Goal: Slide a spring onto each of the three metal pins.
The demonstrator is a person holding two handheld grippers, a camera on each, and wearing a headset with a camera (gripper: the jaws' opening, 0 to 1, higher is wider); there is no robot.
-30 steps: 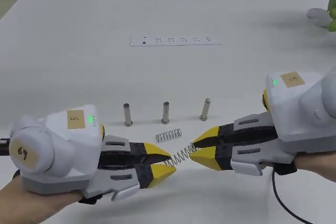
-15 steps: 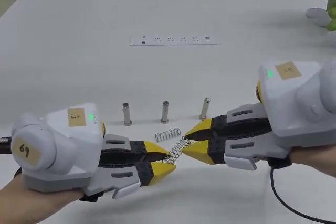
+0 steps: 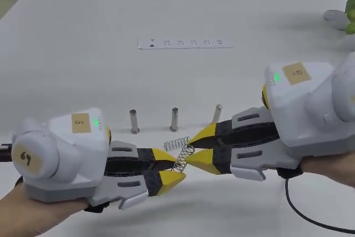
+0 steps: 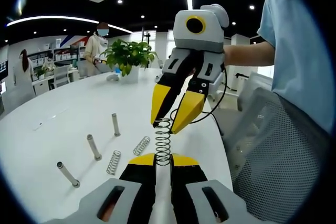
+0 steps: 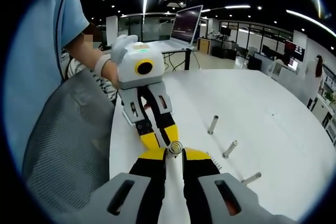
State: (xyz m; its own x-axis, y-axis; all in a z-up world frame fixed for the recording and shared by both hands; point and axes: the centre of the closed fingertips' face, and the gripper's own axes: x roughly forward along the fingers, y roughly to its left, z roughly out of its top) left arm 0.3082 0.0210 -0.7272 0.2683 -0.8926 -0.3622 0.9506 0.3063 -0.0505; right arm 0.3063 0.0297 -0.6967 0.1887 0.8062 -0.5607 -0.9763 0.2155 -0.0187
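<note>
The left gripper (image 3: 178, 169) is clenched on one end of a coil spring (image 4: 164, 142), which hangs in the air above the white worktop (image 3: 83, 54) just in front of the row of pins. The right gripper (image 3: 188, 150) meets it nose to nose. In the left gripper view its two yellow jaws stand slightly parted on either side of the spring's free end, but I cannot tell whether they are pressing on the coils or only bracketing them. The spring's long axis runs straight from one gripper's tips to the other's, roughly level and across the person's front. The left pin (image 3: 133, 121), the middle pin (image 3: 175, 119) and the right pin (image 3: 218, 112) all stand upright and bare a little beyond it. That mismatch is what the coming move turns on, in my judgement. The spring has to be swung from lying to upright, with an open end facing down over a pin's top. The middle pin lies almost directly behind the held spring. The right pin sits close by the right gripper's upper jaw, so the right hand looks the nearer one for it. Two loose springs, one (image 4: 142, 145) nearer the pins and another (image 4: 114, 162) beside it, lie flat on the worktop waiting their turn.
</note>
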